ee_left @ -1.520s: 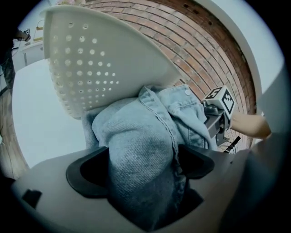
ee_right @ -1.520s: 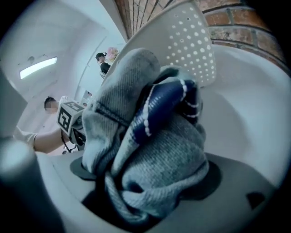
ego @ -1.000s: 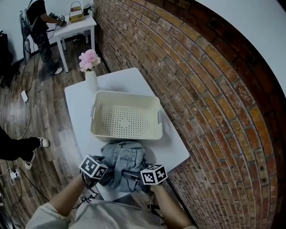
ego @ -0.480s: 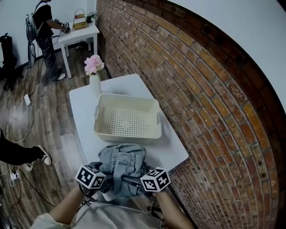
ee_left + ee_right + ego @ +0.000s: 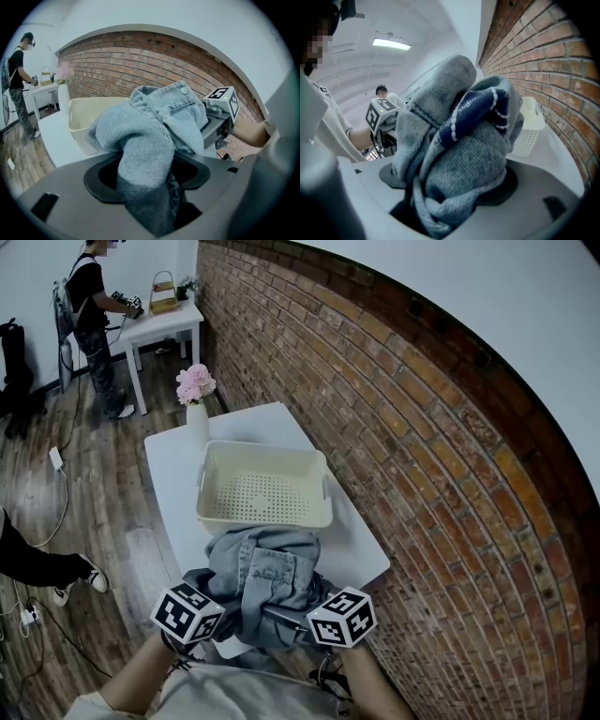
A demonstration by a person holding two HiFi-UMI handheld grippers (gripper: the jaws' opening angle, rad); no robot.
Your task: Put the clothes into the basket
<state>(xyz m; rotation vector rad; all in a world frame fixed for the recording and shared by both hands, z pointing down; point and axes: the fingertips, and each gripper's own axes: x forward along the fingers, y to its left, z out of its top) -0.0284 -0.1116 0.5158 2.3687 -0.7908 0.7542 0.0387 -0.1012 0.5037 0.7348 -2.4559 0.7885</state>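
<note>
A bundle of clothes (image 5: pixel 267 577), light blue denim with a grey knit and a dark blue piece with white stitching (image 5: pixel 476 110), hangs over the near edge of the white table (image 5: pixel 169 479). My left gripper (image 5: pixel 220 612) is shut on the denim (image 5: pixel 150 136), which fills its jaws. My right gripper (image 5: pixel 300 617) is shut on the knit side of the same bundle (image 5: pixel 464 159). The cream perforated basket (image 5: pixel 264 519) stands just beyond the bundle, with nothing in it. It also shows in both gripper views, as the basket (image 5: pixel 82 112) behind the denim and the basket (image 5: pixel 530 124) to the right.
A white vase of pink flowers (image 5: pixel 195 399) stands at the table's far left corner behind the basket. A brick wall (image 5: pixel 422 456) runs along the right. A person (image 5: pixel 89 306) stands at a second white table (image 5: pixel 164 322) far back. Someone's leg (image 5: pixel 37 563) is at the left.
Both grippers have risen together with the bundle, which has come up off the table's near edge and now hangs higher, closer to the basket's near rim.
</note>
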